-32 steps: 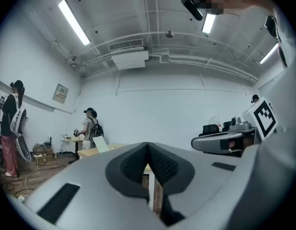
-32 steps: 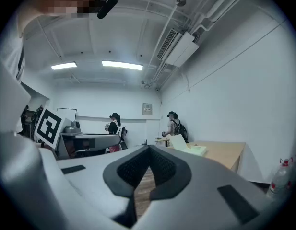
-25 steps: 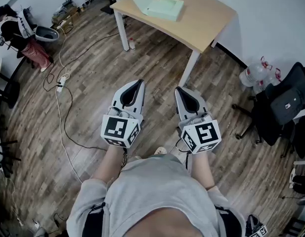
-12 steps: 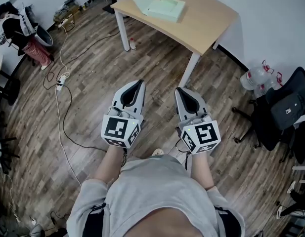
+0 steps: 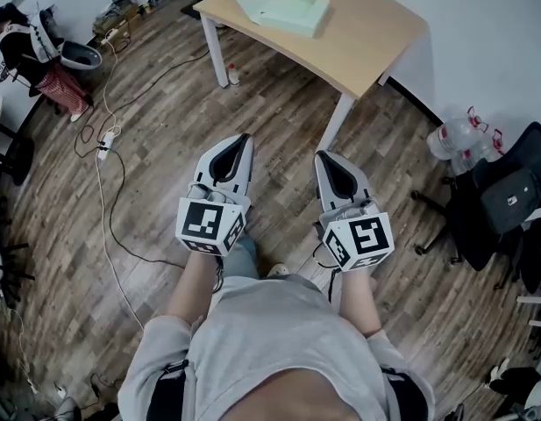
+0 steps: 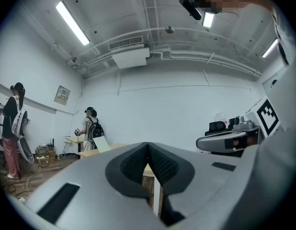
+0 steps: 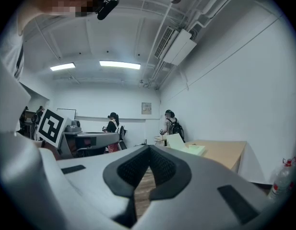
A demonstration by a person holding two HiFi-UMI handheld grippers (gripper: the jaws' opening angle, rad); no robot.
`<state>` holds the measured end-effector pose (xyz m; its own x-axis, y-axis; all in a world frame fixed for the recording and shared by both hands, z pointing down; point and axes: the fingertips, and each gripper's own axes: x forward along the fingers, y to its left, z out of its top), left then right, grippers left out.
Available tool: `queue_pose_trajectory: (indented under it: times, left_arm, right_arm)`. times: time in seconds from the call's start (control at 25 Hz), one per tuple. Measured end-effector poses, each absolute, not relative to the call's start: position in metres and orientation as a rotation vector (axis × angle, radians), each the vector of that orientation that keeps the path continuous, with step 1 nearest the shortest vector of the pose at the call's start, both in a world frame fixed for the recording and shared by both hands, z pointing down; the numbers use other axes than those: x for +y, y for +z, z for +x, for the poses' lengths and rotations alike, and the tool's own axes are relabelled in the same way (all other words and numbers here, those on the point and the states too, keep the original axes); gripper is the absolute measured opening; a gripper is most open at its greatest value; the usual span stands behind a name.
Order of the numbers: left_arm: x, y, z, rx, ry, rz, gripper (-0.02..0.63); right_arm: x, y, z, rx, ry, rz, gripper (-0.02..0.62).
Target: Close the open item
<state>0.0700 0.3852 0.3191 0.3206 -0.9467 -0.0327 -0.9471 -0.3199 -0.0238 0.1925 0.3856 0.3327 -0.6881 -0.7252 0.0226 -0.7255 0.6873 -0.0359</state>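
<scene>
Open box (image 5: 286, 9) beyond left gripper (image 5: 243, 139), right gripper (image 5: 323, 155)

You stand in a bare lab or office workroom with white walls, a wood-plank floor (image 5: 165, 147) and a plain light-wood table (image 5: 358, 42) by the wall. A power strip (image 5: 104, 143) and a loose cable (image 5: 112, 226) trail over the boards. A black office chair (image 5: 507, 191) sits to your right. Overhead hang strip lights (image 6: 73, 23) and an air-conditioning unit (image 6: 131, 57). Another person with a backpack (image 6: 91, 128) stands across the room.
</scene>
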Motion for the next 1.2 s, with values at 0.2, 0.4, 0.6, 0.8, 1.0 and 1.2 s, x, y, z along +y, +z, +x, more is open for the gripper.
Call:
queue_pose_trajectory:
  times: [0.2, 0.4, 0.6, 0.8, 1.0, 1.2]
  left_arm:
    - [0.353, 0.321, 0.063, 1.767, 0.027, -2.559, 0.015]
    - [0.313, 0.320, 0.046, 1.713, 0.020, -2.596, 0.015]
    - [0.272, 0.318, 0.015, 1.654, -0.004, -2.625, 0.015]
    - [0.228, 0.315, -0.018, 1.608, 0.006, -2.661, 0.015]
    - [0.192, 0.312, -0.039, 1.543, 0.017, -2.700, 0.015]
    - [0.163, 0.313, -0.060, 1.484, 0.022, -2.724, 0.015]
  right_arm:
    - [0.358, 0.330, 0.179, -2.868, 0.045, 1.251, 0.009]
    - [0.320, 0.326, 0.157, -2.847, 0.036, 1.291, 0.008]
    - [0.279, 0.322, 0.123, -2.821, 0.018, 1.336, 0.008]
    - [0.242, 0.319, 0.092, -2.799, 0.034, 1.403, 0.008]
    - [0.212, 0.317, 0.068, -2.770, 0.033, 1.465, 0.008]
    - [0.186, 0.317, 0.047, -2.750, 0.026, 1.531, 0.008]
